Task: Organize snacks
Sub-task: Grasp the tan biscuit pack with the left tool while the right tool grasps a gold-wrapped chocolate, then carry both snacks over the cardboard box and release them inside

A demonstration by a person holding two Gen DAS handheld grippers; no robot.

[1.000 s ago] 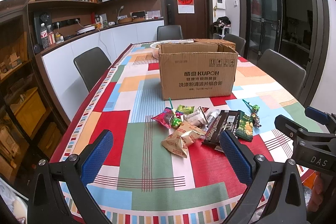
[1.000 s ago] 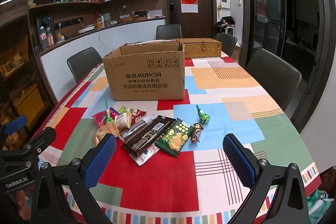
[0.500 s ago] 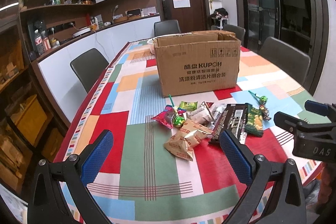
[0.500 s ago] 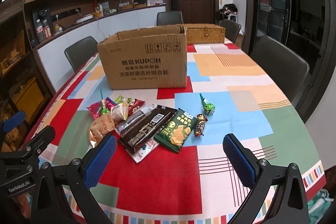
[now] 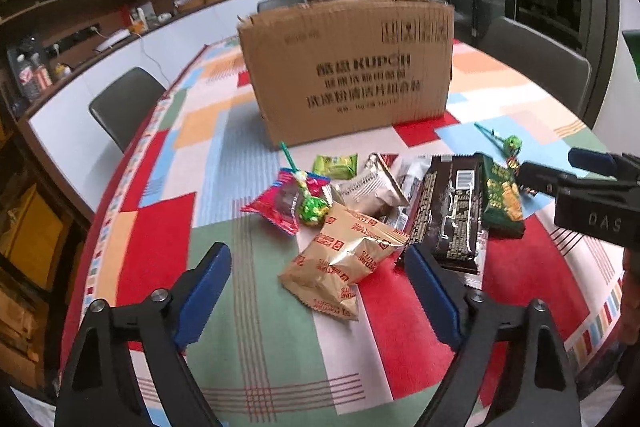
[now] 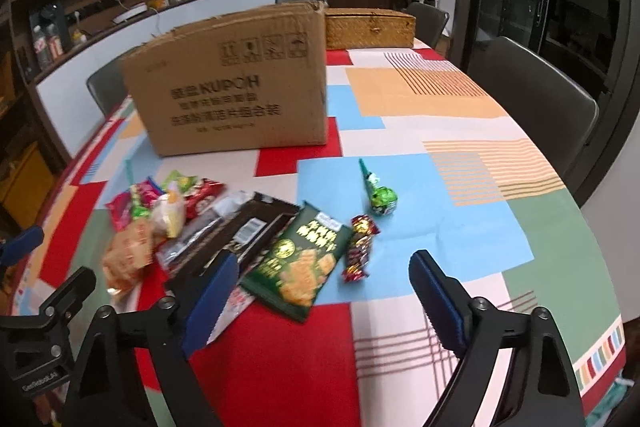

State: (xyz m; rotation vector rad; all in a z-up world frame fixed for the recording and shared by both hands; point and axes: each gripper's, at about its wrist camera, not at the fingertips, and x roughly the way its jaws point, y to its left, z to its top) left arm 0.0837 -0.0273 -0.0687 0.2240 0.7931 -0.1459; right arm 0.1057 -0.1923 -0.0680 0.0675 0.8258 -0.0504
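Note:
A heap of snacks lies on the patchwork tablecloth in front of a brown cardboard box (image 5: 348, 67) (image 6: 232, 87). A tan cookie packet (image 5: 340, 259) lies between my left gripper's open fingers; the left gripper (image 5: 320, 287) is empty, just above the table. A dark chocolate pack (image 5: 448, 211), a green cracker bag (image 6: 300, 259) (image 5: 500, 195), a pink packet with a green lollipop (image 5: 288, 203), a red candy (image 6: 360, 247) and a second green lollipop (image 6: 380, 199) lie around. My right gripper (image 6: 320, 295) is open and empty, over the cracker bag's near end.
A woven basket (image 6: 368, 27) stands behind the box. Dark chairs (image 6: 532, 87) (image 5: 124, 103) line both table sides. The table's near edge is close below the grippers. The right gripper's body (image 5: 592, 195) shows at the right of the left wrist view.
Both grippers have moved forward and down toward the snack heap. Both stay open. No snack has moved.

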